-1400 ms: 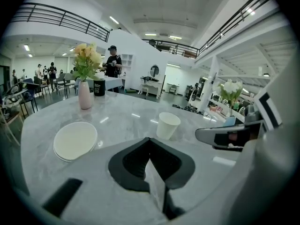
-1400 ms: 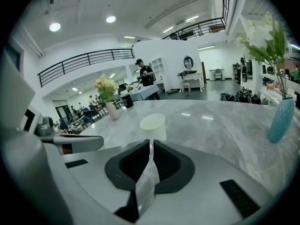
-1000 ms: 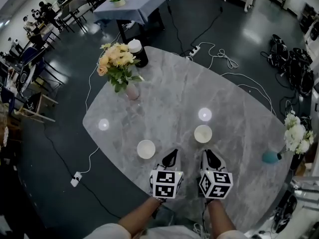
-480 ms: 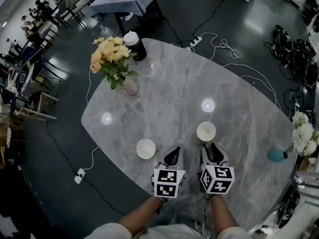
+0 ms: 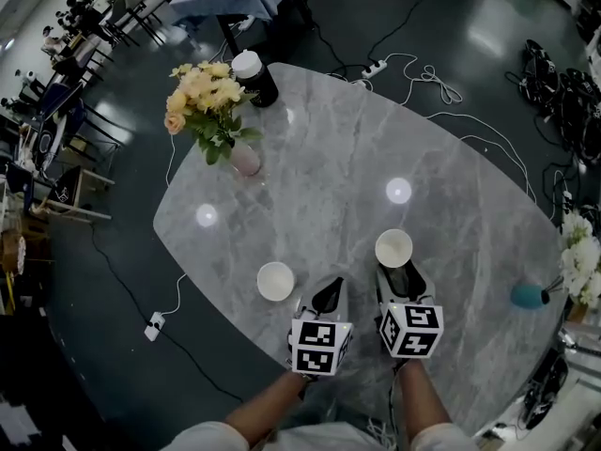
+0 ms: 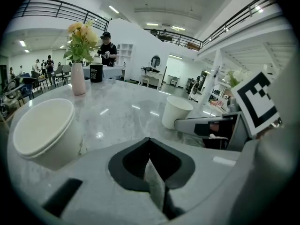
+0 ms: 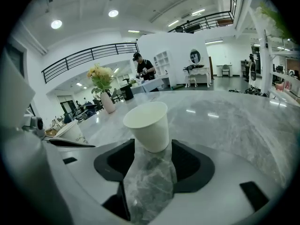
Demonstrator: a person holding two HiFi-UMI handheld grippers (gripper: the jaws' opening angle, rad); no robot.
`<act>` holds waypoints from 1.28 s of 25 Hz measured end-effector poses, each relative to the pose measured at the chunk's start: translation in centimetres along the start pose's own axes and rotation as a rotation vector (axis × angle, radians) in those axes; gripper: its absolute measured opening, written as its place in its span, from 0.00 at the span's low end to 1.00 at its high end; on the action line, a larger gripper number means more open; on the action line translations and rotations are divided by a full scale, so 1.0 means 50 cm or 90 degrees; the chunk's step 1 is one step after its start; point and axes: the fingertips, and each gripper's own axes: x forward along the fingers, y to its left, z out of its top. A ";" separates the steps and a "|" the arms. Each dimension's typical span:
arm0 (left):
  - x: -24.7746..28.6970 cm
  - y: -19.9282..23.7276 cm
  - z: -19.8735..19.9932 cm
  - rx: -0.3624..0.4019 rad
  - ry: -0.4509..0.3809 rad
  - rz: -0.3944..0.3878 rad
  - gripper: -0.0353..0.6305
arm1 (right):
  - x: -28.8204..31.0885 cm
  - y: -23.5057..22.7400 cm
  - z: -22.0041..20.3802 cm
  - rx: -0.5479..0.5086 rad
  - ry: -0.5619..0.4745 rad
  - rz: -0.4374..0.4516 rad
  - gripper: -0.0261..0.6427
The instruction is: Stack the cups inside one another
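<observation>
Two white paper cups stand upright on the grey marble table (image 5: 319,186). The left cup (image 5: 275,281) (image 6: 44,132) sits just left of my left gripper (image 5: 326,297) (image 6: 149,142), whose jaws are shut with nothing in them. The right cup (image 5: 393,248) (image 7: 147,124) stands directly ahead of my right gripper (image 5: 400,277) (image 7: 151,148). Its jaws have just been opening. They stand open, with the cup's base between the tips and the pads clear of it. From the left gripper view, the right cup (image 6: 176,112) shows beyond the right gripper's jaw.
A pink vase of yellow flowers (image 5: 211,111) and a black canister with a white lid (image 5: 254,75) stand at the table's far left. A teal vase with white flowers (image 5: 531,296) sits at the right edge. Cables and a power strip (image 5: 155,326) lie on the floor.
My right gripper has moved forward up to the right cup and its jaws have opened around the cup's base. The left gripper has hardly moved.
</observation>
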 end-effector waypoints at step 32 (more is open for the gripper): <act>-0.018 0.007 -0.008 -0.008 -0.001 0.016 0.05 | 0.031 0.000 0.010 -0.077 0.027 -0.031 0.38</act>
